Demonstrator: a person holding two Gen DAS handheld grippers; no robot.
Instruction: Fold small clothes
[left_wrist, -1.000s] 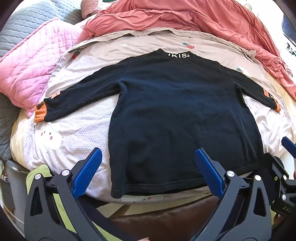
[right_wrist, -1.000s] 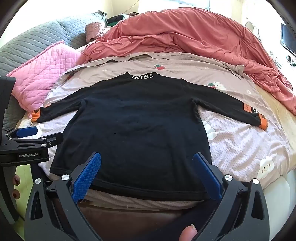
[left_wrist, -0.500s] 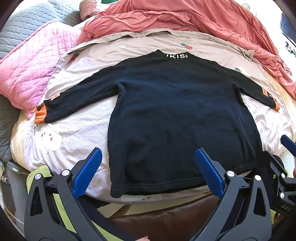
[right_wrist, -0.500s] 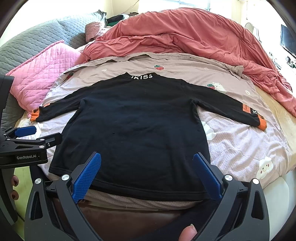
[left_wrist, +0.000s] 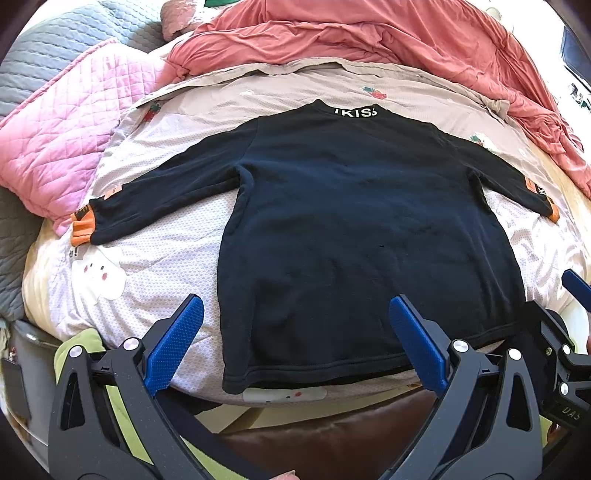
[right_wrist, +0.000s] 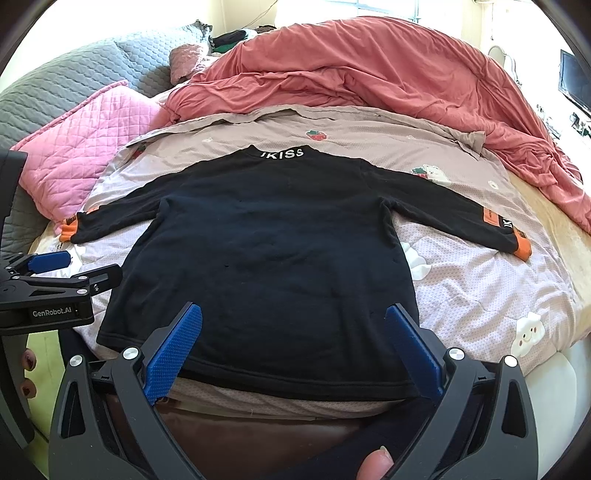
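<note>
Black long-sleeved top (left_wrist: 369, 236) lies flat on the bed (right_wrist: 480, 288), back up, sleeves spread, hem nearest, ready for folding. Left gripper (left_wrist: 295, 343) and right gripper (right_wrist: 293, 339) hover over the hem, fingers wide apart, holding nothing

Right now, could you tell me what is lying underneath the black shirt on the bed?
The black shirt lies spread flat on a pale blanket printed with cartoon animals and strawberries. The blanket shows all around it; whatever is printed or lying directly beneath the shirt's body is covered.

left wrist: low, near hem | right wrist: likewise | shared: black shirt (left_wrist: 362, 236)
</note>
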